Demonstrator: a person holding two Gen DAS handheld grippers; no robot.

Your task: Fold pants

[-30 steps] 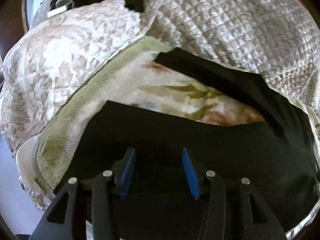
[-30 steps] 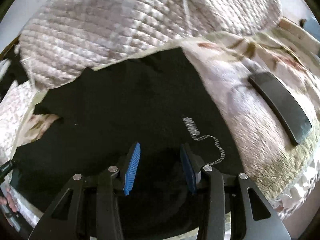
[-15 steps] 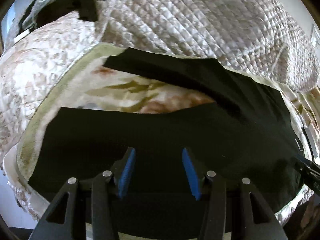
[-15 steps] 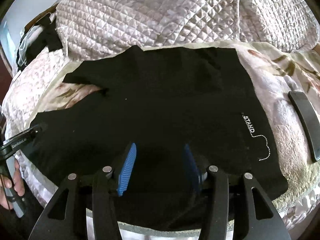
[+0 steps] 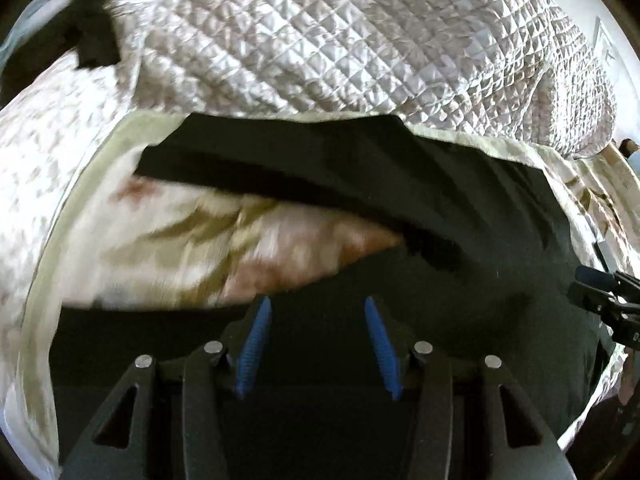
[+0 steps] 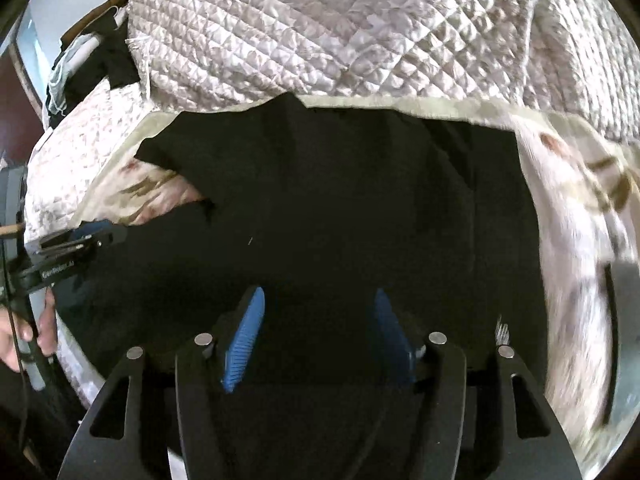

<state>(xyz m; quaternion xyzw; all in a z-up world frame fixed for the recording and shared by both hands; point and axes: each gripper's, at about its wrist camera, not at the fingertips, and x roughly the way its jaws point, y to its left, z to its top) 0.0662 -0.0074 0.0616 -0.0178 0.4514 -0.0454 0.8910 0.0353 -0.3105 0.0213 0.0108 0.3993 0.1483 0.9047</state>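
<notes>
I have the black pants (image 6: 340, 220) spread flat on the patterned blanket (image 5: 200, 248), legs splayed apart. My left gripper (image 5: 318, 340) stands apart and empty; my right gripper (image 6: 316, 340) has just been opening, empty too. Next, I'd say, each must pinch an edge for folding.

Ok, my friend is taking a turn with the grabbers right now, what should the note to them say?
Left gripper: open, nothing between its pads, above the near pant leg; jaws just opened a bit.
Right gripper: open, holding nothing, jaws just widened.
Black pants: spread flat on the floral blanket, legs apart in a V, quilt behind.
Done: pants laid out.
Left: no fold shows yet; probably bring one leg over the other first.
</notes>
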